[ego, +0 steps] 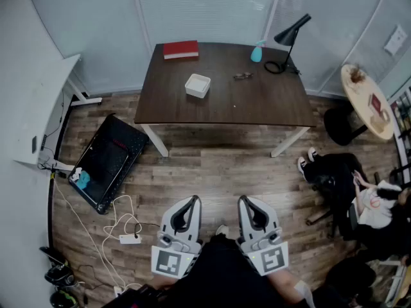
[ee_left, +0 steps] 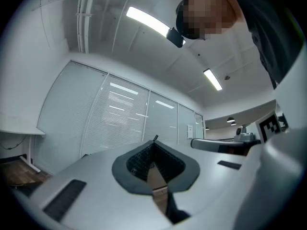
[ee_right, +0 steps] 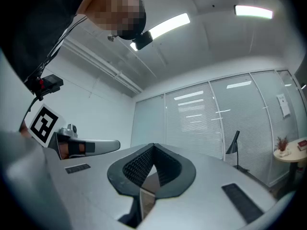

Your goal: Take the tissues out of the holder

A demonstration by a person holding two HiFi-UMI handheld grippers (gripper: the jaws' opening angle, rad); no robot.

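Holder point(ego: 197, 85): white, square, low-walled, white tissues point(ego: 198, 83) inside; sits near mid-bench point(ego: 257, 104), well apart from both grippers. Left gripper point(ego: 194, 199) and right gripper point(ego: 244, 199): jaws fully together, nothing held.

On the table point(ego: 192, 111), holder point(ego: 198, 85) before book point(ego: 180, 49), lamp point(ego: 293, 30) at right.

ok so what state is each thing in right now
left gripper, shut, empty, short of the table
right gripper, shut, empty, short of the table
tissue holder, on the table, untouched
red book, closed, lying flat
teal bottle, upright
desk lamp, standing upright
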